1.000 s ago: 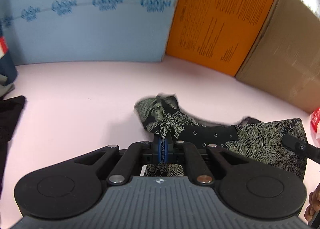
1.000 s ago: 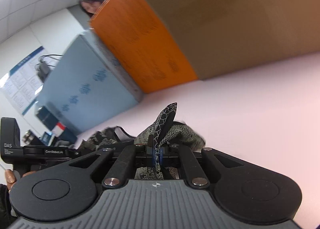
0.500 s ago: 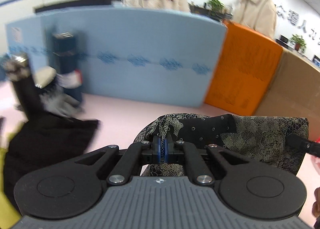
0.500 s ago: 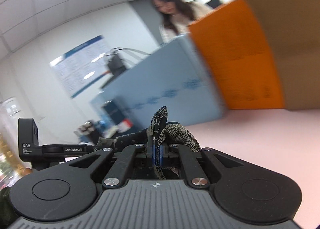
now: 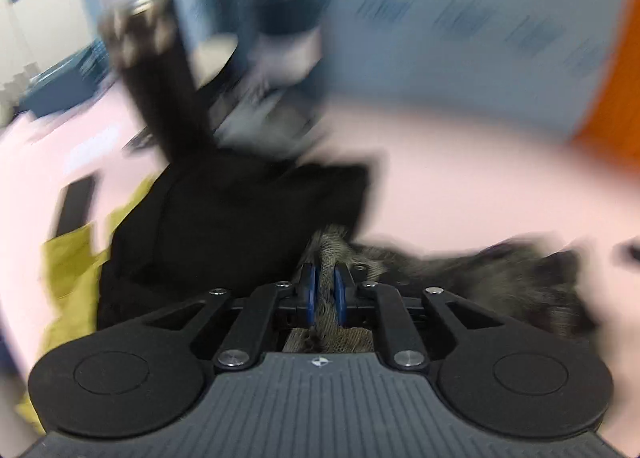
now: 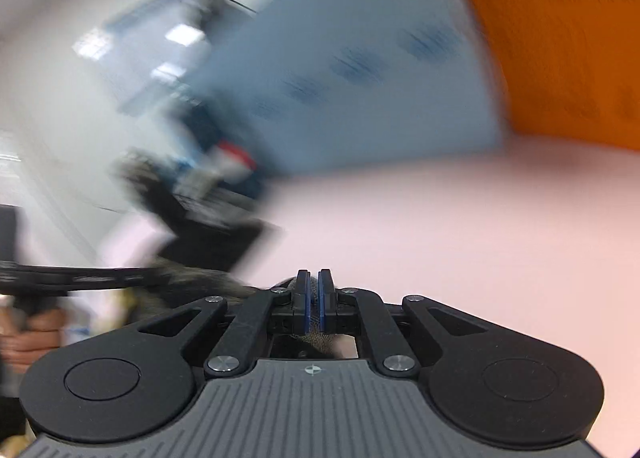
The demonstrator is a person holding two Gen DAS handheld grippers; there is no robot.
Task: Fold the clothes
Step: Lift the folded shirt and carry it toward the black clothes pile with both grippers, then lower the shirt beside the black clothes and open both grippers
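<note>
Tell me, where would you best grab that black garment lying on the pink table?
Probably by the far right corner of the black garment, coming in from the right over the bare pink table. That corner lies flat and free in the blurred left wrist view, while its left side overlaps a yellow-green cloth.

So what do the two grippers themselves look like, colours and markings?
Both match. The left gripper and right gripper are matte black, with two round discs, silver screw heads on angled linkage bars, a ribbed grey base bearing a small round crosshair mark, and narrow fingers lined with blue pads. No cables or sleeves show.
</note>
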